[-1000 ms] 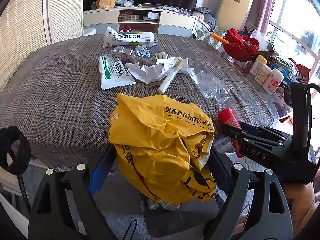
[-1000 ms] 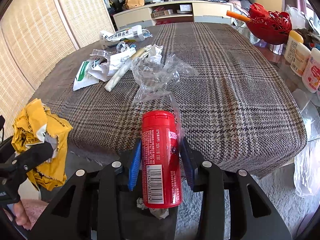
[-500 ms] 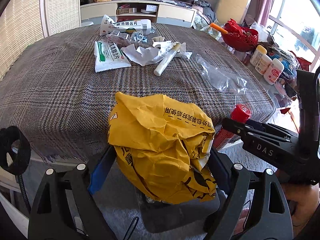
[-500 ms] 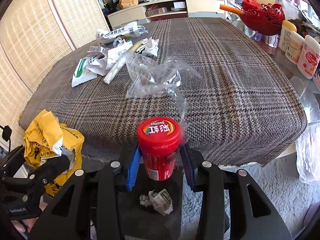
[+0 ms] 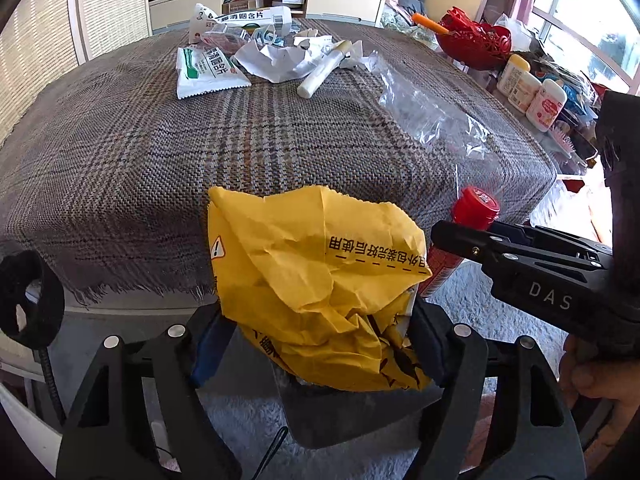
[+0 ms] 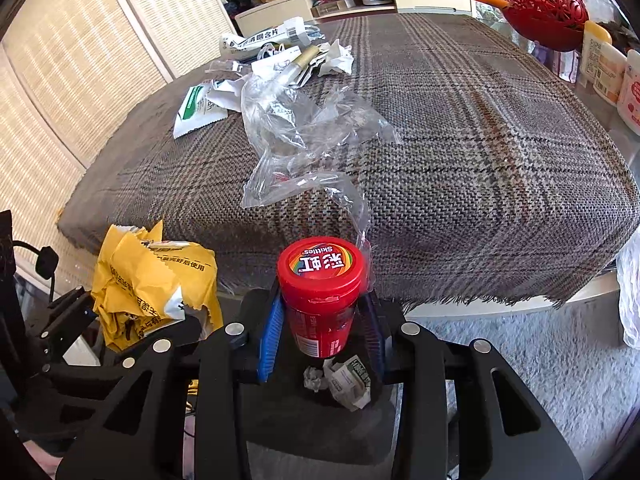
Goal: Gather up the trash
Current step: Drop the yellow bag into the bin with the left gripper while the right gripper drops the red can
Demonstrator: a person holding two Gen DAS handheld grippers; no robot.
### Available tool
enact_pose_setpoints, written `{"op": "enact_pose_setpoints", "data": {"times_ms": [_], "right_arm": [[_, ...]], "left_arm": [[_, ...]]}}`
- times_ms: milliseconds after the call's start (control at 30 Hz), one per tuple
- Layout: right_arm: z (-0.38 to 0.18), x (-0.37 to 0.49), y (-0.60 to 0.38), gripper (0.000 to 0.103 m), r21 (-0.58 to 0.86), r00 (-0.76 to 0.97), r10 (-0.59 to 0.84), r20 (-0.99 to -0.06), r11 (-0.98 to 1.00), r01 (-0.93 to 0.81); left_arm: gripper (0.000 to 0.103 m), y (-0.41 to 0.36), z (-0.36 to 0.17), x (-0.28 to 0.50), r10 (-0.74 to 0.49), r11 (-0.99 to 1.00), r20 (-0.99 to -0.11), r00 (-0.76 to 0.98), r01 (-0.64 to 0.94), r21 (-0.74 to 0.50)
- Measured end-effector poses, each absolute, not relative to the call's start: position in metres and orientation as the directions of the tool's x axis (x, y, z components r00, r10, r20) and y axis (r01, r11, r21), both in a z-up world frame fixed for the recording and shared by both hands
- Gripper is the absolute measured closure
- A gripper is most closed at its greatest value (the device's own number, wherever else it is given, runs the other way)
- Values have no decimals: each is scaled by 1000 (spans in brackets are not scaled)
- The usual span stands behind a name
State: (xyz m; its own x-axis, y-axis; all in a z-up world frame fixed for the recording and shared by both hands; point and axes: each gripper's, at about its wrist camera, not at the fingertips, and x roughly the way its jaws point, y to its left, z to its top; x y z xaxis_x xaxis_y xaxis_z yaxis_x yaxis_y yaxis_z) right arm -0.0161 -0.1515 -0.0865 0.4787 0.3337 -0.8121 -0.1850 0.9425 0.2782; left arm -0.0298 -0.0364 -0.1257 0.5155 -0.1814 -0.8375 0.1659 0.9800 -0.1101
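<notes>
My left gripper (image 5: 316, 340) is shut on a crumpled yellow paper bag (image 5: 320, 280) and holds it over a dark bin (image 5: 344, 416) in front of the table edge. My right gripper (image 6: 322, 328) is shut on a red Skittles bottle (image 6: 322, 284), held upright over the same bin (image 6: 320, 432), where crumpled paper scraps (image 6: 344, 380) lie. The bottle also shows in the left wrist view (image 5: 468, 220), and the yellow bag in the right wrist view (image 6: 148, 280). A clear plastic wrapper (image 6: 304, 136), a white-green sachet (image 5: 208, 72), a white tube (image 5: 320, 76) and crumpled paper (image 5: 280, 60) lie on the table.
The table carries a plaid cloth (image 5: 160, 152). A red basket (image 5: 476, 44) and several white bottles (image 5: 532, 92) stand at its right side. A grey carpet (image 6: 540, 360) covers the floor. A low cabinet (image 5: 280, 0) stands behind.
Both grippers have pulled back and lowered off the table edge toward the bin. The red bottle has tilted upright, its cap now facing the right wrist camera.
</notes>
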Motion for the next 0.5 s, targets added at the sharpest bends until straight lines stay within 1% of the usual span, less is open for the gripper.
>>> {"op": "enact_pose_setpoints", "data": {"times_ms": [167,500], "right_arm": [[-95,-21,-150,66,281,451,332,-828,943,-179],[-119,-36,-147,66,275,393,321,-862,946,-171]], "left_arm": [[32,-39,-146,-33,-182,979,-865,468,169,-114],[32,-52,-173,-42,-176,978,-893,415,174,-112]]}}
